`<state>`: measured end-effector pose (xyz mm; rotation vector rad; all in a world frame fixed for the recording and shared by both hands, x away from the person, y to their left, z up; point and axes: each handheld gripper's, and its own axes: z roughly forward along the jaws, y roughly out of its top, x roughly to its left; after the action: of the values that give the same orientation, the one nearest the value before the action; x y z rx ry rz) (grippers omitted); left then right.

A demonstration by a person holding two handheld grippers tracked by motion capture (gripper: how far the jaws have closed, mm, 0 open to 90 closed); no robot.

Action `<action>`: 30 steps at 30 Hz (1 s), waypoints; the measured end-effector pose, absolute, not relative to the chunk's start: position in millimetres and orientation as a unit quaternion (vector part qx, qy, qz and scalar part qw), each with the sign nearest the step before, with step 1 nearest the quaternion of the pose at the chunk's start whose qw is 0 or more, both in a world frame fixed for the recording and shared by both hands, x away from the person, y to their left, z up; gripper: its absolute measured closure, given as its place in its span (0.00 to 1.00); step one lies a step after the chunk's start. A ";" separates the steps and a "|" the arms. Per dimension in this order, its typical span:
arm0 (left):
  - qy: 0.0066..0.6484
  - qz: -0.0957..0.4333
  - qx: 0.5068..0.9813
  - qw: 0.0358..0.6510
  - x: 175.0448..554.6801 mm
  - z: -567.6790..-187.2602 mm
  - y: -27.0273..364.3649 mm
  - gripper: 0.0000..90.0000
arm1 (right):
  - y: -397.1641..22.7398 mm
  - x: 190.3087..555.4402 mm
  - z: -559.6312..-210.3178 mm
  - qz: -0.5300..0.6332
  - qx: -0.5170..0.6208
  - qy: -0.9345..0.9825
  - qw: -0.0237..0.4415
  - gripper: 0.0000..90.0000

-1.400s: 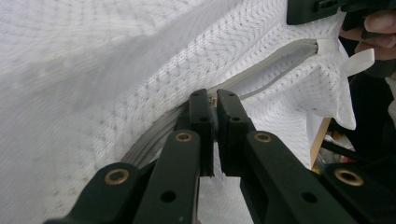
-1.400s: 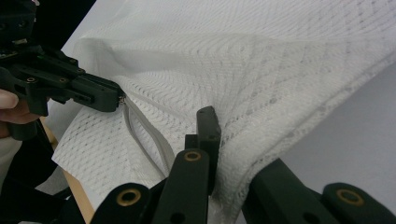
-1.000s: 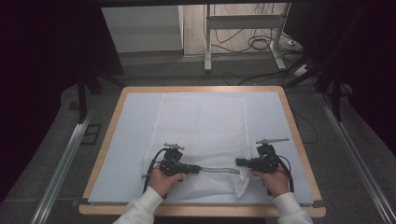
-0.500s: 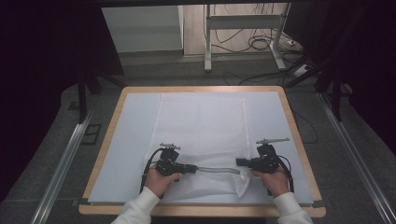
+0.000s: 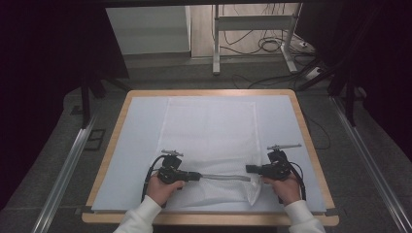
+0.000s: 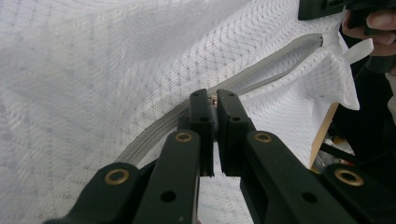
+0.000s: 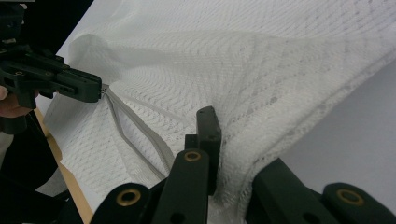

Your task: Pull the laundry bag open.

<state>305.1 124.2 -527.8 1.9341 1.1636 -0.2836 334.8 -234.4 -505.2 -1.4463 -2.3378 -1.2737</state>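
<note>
- From the high view, a white mesh laundry bag lies flat on a pale mat on a wood-edged table, running from the far edge toward the near edge, with its zipped end lifted slightly at the near side.
- The left gripper and right gripper face each other at the near end of the bag, with the grey zipper stretched between them.
- The left gripper view adds a detail too small to make out from above: its jaws are clenched on the small metal zipper pull, with the zipper curving away to the bag's corner.
- The right gripper view shows its jaws pinched on a bunched fold of the mesh fabric, and the zipper partly parted into a narrow V.
</note>
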 end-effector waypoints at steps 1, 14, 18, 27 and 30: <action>0.464 -0.112 0.773 0.419 305.0 -527.7 124.5 0.96 | -234.3 334.8 -505.2 -0.419 -0.477 -0.770 0.056 0.98; 0.486 -0.096 0.764 0.413 304.1 -529.4 143.4 0.96 | -242.0 335.4 -504.5 -0.419 -0.487 -0.765 0.047 0.98; 0.487 -0.095 0.764 0.412 303.0 -529.5 147.4 0.96 | -241.7 335.1 -504.8 -0.419 -0.486 -0.766 0.047 0.98; 0.489 -0.095 0.762 0.413 301.9 -529.2 152.3 0.96 | -241.3 335.2 -505.1 -0.419 -0.487 -0.765 0.049 0.98; 0.490 -0.094 0.762 0.412 301.3 -529.2 153.4 0.96 | -241.4 335.1 -505.0 -0.419 -0.486 -0.765 0.048 0.98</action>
<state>301.3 153.4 -529.2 1.9171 1.2331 -0.2362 335.1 -241.4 -505.0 -1.4829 -2.3333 -1.2761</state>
